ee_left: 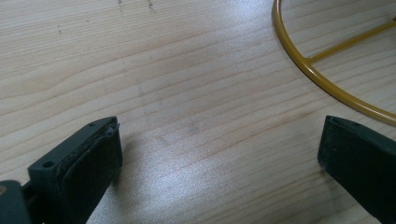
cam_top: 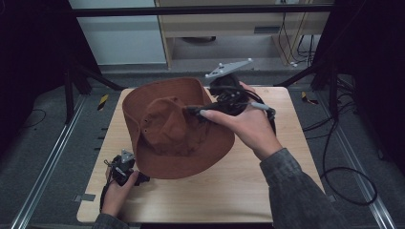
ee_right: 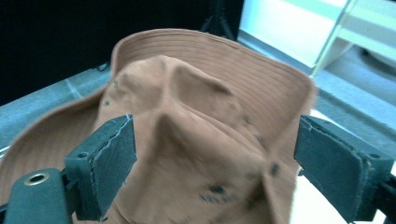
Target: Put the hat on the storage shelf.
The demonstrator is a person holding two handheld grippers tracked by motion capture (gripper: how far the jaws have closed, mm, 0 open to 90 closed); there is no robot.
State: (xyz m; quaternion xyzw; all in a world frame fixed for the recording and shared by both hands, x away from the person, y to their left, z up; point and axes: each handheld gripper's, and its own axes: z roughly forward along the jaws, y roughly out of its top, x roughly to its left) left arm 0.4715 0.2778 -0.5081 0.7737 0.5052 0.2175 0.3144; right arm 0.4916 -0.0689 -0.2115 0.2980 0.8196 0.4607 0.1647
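Right gripper (cam_top: 197, 112) spread over brown hat (cam_top: 174, 129) crown, left gripper (ee_left: 219, 154) spread above bare table (cam_top: 239, 191) edge

Left gripper (ee_left: 219, 154): both black jaws stand wide apart with nothing between them. Beneath them lies the light wooden tabletop (ee_left: 177, 84), its grain running across the frame. A yellow wire ring (ee_left: 299, 65) with a crossbar rests flat on the tabletop at upper right.

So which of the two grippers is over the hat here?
The right gripper: its open fingers straddle the crown of the brown hat. The left gripper, also open, sits low by the brim's near edge, over bare table.
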